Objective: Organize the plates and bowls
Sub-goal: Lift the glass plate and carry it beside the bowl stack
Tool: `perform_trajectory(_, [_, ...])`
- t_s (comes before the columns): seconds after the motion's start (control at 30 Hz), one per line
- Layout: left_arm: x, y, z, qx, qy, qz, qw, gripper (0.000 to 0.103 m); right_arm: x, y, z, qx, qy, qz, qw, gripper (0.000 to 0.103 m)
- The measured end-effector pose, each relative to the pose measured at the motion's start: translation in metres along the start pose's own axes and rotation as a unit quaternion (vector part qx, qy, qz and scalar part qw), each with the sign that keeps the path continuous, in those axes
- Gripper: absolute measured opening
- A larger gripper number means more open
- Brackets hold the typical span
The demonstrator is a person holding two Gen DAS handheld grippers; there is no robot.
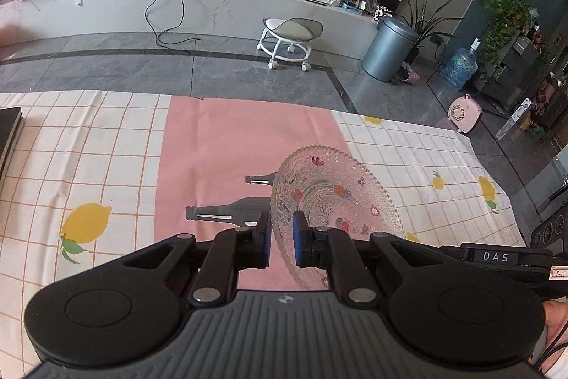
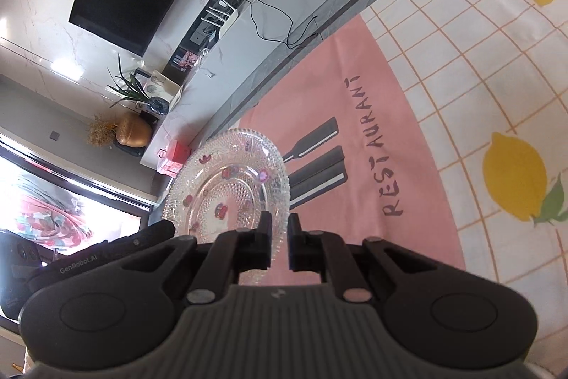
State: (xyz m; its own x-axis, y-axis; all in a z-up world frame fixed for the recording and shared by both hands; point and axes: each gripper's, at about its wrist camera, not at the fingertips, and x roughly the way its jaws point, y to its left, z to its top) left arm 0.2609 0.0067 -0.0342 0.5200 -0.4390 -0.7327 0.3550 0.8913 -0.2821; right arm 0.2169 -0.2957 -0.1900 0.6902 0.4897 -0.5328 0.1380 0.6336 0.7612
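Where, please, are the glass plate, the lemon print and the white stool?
glass plate (image 1: 333, 190): left wrist view, patterned centre.
lemon print (image 2: 514, 178): right wrist view, yellow body.
white stool (image 1: 289, 36): left wrist view, seat cushion.

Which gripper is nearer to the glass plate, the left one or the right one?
Neither: both are on it. The left gripper is shut on one edge of the glass plate, and the right gripper is shut on its rim too, so the plate is held tilted above the tablecloth.

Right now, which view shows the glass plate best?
Right wrist view: the glass plate shows nearly its whole patterned face, only the near rim hidden by the right hand-held gripper. Left wrist view shows the plate tilted, its near edge behind the left hand-held gripper.
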Motion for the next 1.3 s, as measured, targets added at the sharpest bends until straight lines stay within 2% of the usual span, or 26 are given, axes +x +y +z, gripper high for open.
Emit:
perform_trajectory(0.27, [-0.028, -0.052, -0.033, -0.006, -0.005, -0.013, 0.9999, 0.013, -0.072, -0.014, -0.016, 0.009, -0.020, 0.009, 1.000, 0.006])
perform_trajectory(0.43, [-0.043, -0.088, -0.062, -0.003, -0.007, -0.028, 0.9996, 0.013, -0.118, -0.038, -0.031, 0.019, -0.024, 0.012, 0.999, 0.007])
perform_trajectory(0.73, [-0.032, -0.127, -0.125, -0.032, 0.008, -0.043, 0.9986, 0.013, -0.178, -0.086, -0.061, 0.018, -0.025, -0.008, 0.999, 0.007])
perform_trajectory(0.9, [-0.012, -0.121, -0.156, -0.063, 0.023, -0.041, 0.9969, 0.014, -0.188, -0.106, -0.072, 0.015, -0.018, -0.023, 0.999, 0.006])
perform_trajectory(1.03, [-0.001, -0.111, -0.179, -0.091, 0.023, -0.031, 0.9951, 0.014, -0.176, -0.114, -0.080, 0.007, -0.004, -0.039, 0.999, 0.005])
perform_trajectory(1.3, [0.004, -0.099, -0.198, -0.103, 0.009, -0.029, 0.9942, 0.014, -0.156, -0.108, -0.089, -0.042, 0.011, -0.067, 0.997, 0.005])
